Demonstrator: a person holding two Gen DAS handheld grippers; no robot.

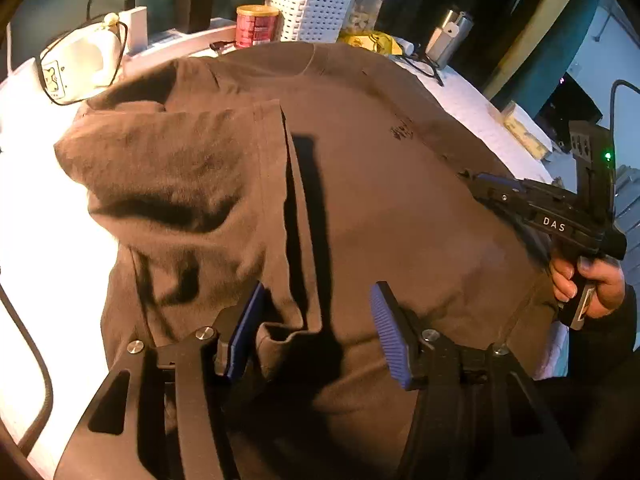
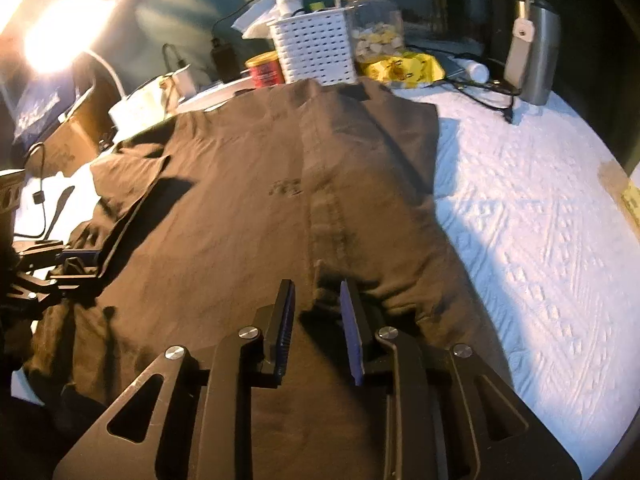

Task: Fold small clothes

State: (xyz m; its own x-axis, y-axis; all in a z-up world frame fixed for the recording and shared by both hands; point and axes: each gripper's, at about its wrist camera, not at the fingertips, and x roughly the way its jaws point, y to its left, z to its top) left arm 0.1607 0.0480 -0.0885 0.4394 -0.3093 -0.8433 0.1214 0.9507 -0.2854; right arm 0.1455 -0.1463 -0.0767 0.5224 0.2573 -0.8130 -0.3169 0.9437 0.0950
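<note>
Brown cotton T-shirt spread on white quilted counter; left claw gapes above it; right claw parted, gripping nothing.

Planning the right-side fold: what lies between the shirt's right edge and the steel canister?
Right wrist view: bare white cloth between shirt and canister, one black cable near it.

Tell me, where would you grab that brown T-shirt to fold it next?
Probably the near hem of the brown T-shirt, coming from the person's side. It lies flat on the white cloth, left side already folded inward, and that loose edge sits nearest both grippers.
</note>
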